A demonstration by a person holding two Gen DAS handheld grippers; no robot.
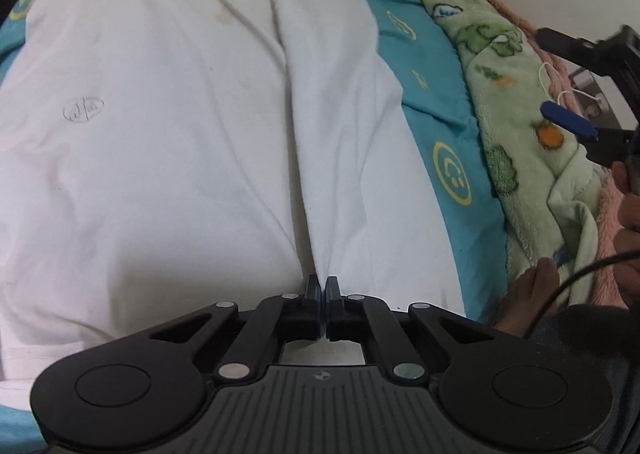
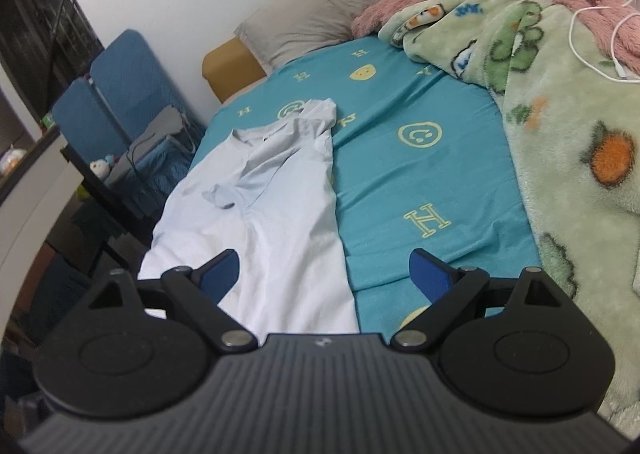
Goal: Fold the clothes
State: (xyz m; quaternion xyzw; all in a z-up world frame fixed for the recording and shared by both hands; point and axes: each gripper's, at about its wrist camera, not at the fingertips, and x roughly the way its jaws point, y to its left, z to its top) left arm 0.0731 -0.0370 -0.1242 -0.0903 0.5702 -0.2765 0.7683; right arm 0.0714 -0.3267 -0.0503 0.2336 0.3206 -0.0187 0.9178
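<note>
Left gripper [image 1: 323, 286] at bottom centre of my left view, clenched on pinched ridge of white shirt [image 1: 168, 126]; shirt fills frame above, on teal sheet [image 1: 424, 66]. Right gripper [image 2: 324, 270] spread wide, holding nothing; shirt's right edge runs between its fingers, bottom centre.

Shirt [image 2: 276, 214] lies flat on the bed sheet [image 2: 424, 174], along the bed's left side, collar at the far end. Blanket [image 2: 568, 158] heaped along the right side of the bed, cable [image 2: 596, 50] lying on top of it. Pillow [image 2: 320, 18] at the far end. Folded chair [image 2: 120, 94] stands left of the bed. Left gripper [image 1: 323, 286] at the shirt's near edge, fingers pinched on a ridge of cloth. Right gripper [image 2: 324, 274] above the near end, straddling the shirt's right edge.
</note>
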